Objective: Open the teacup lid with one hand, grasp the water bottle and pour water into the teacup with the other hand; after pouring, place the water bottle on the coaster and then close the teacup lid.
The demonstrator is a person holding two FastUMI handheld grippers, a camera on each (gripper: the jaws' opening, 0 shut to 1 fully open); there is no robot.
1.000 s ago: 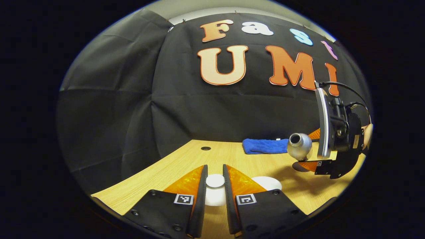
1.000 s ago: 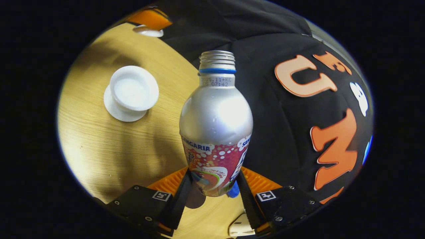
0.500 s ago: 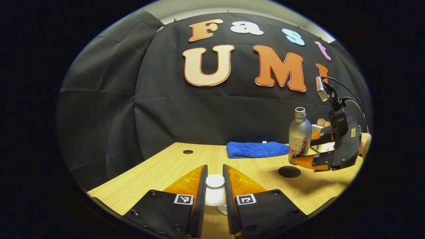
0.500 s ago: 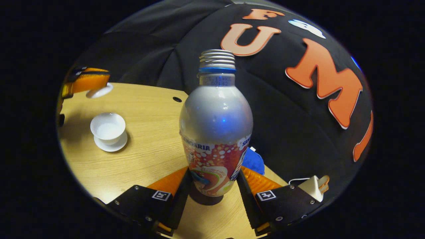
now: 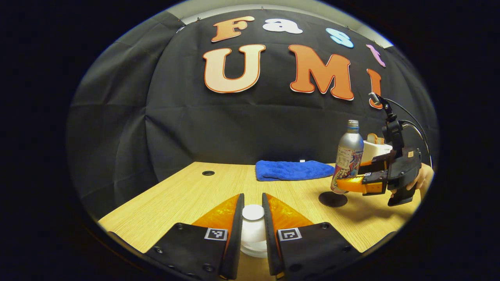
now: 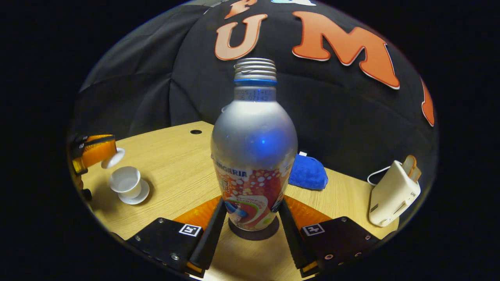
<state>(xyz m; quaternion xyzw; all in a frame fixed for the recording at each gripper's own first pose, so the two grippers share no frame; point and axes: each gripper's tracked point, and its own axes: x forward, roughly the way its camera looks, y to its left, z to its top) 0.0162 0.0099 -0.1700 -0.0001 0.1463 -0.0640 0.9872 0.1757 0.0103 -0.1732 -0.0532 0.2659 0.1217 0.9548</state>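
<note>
My right gripper (image 6: pixel 252 207) is shut on the lower body of an uncapped silver water bottle (image 6: pixel 254 148) with a colourful label. The bottle stands upright right over the round dark coaster (image 6: pixel 254 233); whether it touches, I cannot tell. From the left gripper view the same bottle (image 5: pixel 347 154) sits in the right gripper (image 5: pixel 345 184) just above the coaster (image 5: pixel 333 199). My left gripper (image 5: pixel 253 198) is shut on the knob of the white teacup lid (image 5: pixel 253 213). In the right gripper view that lid (image 6: pixel 113 158) hangs tilted just above the open white teacup (image 6: pixel 125 180) on its saucer (image 6: pixel 137 196).
A folded blue cloth (image 5: pixel 293 170) lies at the back of the wooden table (image 5: pixel 187 199). A white toaster (image 6: pixel 392 195) stands at the right, with a cable. A small round hole (image 5: pixel 208 173) is in the tabletop near the wall. A hand (image 5: pixel 422 177) holds the right gripper.
The right gripper has swung the bottle from tilted to upright and brought it down over the coaster. The left gripper has kept its hold on the lid and moved closer to the teacup.
</note>
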